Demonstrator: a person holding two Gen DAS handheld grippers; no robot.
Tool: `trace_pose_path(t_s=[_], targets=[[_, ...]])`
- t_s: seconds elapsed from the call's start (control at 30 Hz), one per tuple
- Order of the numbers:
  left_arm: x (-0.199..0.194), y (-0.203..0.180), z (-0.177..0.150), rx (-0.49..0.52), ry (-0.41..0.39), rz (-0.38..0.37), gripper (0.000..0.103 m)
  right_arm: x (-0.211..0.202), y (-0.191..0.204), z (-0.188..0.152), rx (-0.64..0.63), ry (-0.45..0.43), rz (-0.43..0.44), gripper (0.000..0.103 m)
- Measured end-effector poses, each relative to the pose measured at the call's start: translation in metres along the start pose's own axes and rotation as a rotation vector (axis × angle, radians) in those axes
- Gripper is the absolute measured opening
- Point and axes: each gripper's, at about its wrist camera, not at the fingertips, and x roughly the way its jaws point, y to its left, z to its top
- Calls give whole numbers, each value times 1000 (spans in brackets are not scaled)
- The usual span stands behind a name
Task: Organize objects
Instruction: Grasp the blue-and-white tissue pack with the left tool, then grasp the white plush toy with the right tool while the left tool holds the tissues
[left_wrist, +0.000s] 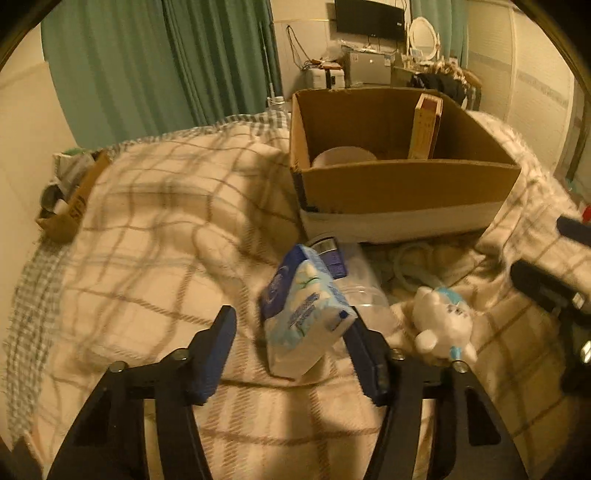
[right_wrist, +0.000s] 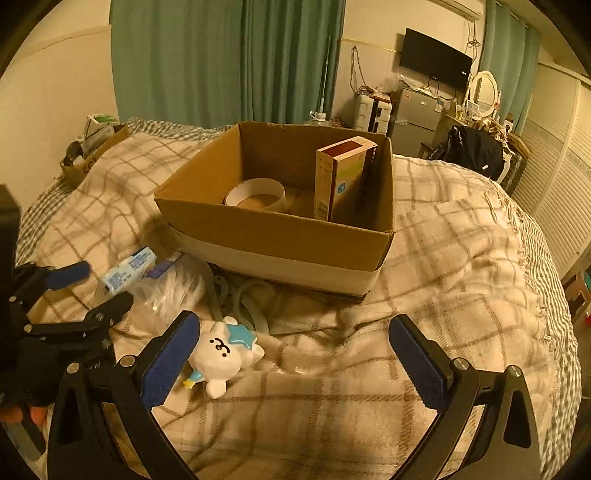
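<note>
Jaws wide on both grippers, nothing gripped. Left gripper (left_wrist: 291, 332) frames tissue pack (left_wrist: 304, 314), right finger possibly touching it. Cardboard box (right_wrist: 280, 236) at twelve o'clock, likely destination. Right gripper (right_wrist: 291, 354) hovers, plush toy (right_wrist: 223, 354) at nine.

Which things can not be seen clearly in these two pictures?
- Clear plastic bottle: left wrist view, mostly behind the blue-and-white tissue pack.
- White round container: left wrist view, hidden behind the brown cardboard box front wall.
- Pack print: blurred in both.
</note>
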Motion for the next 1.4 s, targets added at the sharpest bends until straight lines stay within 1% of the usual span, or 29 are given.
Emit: trace_pose_path(t_s=[0.03, 0.07, 0.1, 0.13, 0.17, 0.23, 0.37, 0.47, 0.77, 0.83, 0.97, 1.03, 1.1, 1.17, 1.4], targets=[[0, 0, 0, -1, -2, -21, 37, 1, 1, 0, -2, 3, 2, 102], [-1, -1, 0, 2, -3, -32, 30, 1, 2, 0, -3, 7, 4, 102], [-2, -1, -2, 6, -7, -22, 28, 2, 2, 0, -4, 10, 8, 102], [-2, -2, -2, 5, -9, -15, 22, 3, 2, 0, -4, 14, 10, 102], [-2, -2, -3, 0, -11, -9, 20, 4, 3, -1, -5, 18, 12, 102], [-6, 4, -2, -33, -22, -14, 20, 5, 4, -3, -11, 22, 14, 102], [-30, 18, -3, -111, -84, -12, 20, 7, 12, -5, -32, 31, 28, 102], [-44, 27, -3, -139, -113, -1, 20, 13, 21, -6, -49, 52, 43, 102], [-47, 30, -11, -133, -102, -9, 20, 40, 51, -12, -121, 145, 59, 102], [-45, 31, -12, -137, -94, -18, 20, 49, 56, -13, -127, 180, 60, 100], [-40, 33, -14, -143, -73, -30, 20, 64, 64, -17, -149, 239, 59, 90], [-40, 32, -15, -141, -70, -30, 20, 69, 68, -20, -164, 263, 52, 80], [-40, 30, -16, -136, -69, -29, 20, 71, 69, -22, -169, 275, 47, 61], [-41, 28, -17, -130, -71, -24, 20, 70, 68, -23, -168, 272, 22, 54], [-50, 24, -22, -128, -91, -9, 20, 38, 63, -24, -132, 185, 26, 53]])
